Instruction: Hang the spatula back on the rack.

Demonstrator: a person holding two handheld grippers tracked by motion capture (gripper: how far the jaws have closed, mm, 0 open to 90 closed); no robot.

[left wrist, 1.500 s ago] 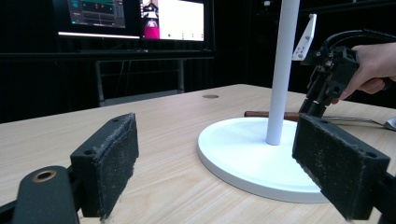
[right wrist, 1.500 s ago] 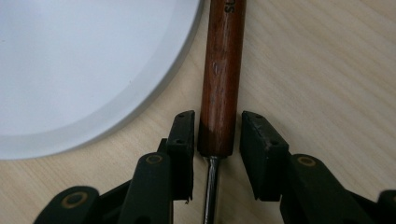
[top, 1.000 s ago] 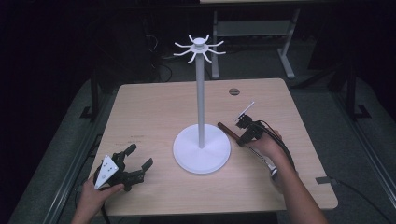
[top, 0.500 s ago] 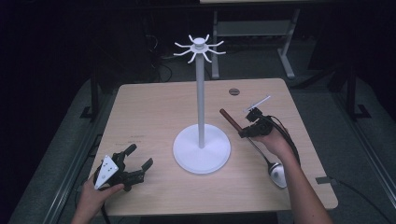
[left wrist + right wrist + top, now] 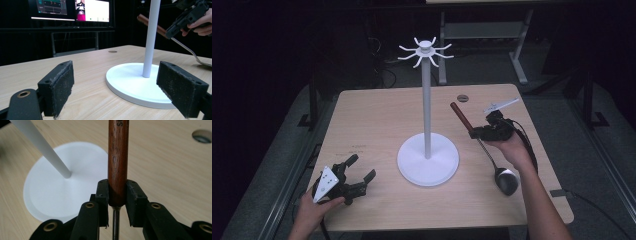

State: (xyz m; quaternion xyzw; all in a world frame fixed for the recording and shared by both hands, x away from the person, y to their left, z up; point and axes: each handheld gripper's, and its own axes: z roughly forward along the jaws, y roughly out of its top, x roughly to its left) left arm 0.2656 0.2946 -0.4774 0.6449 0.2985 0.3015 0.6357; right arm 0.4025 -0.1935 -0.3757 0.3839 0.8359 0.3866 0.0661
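Table (image 5: 377, 120) of pale wood is seen from above, with a round dark port (image 5: 462, 98) set near its far edge. At the middle of it a white rack (image 5: 427, 159) is stood: a round flat base, a thin upright pole and a crown of short curved hooks at the top. A ladle (image 5: 482, 144) with a brown wooden handle, a thin metal shaft and a dark bowl is held to the right of the rack's base, tilted, handle end up and away, bowl low over the table near the right edge. The right gripper (image 5: 117, 195) is closed on the lower end of that wooden handle, both pads pressed against the wood, just above the point where the metal shaft begins. The left gripper (image 5: 116, 90) is rested at the near left of the table, well apart from the rack, its jaws spread wide with nothing between them.
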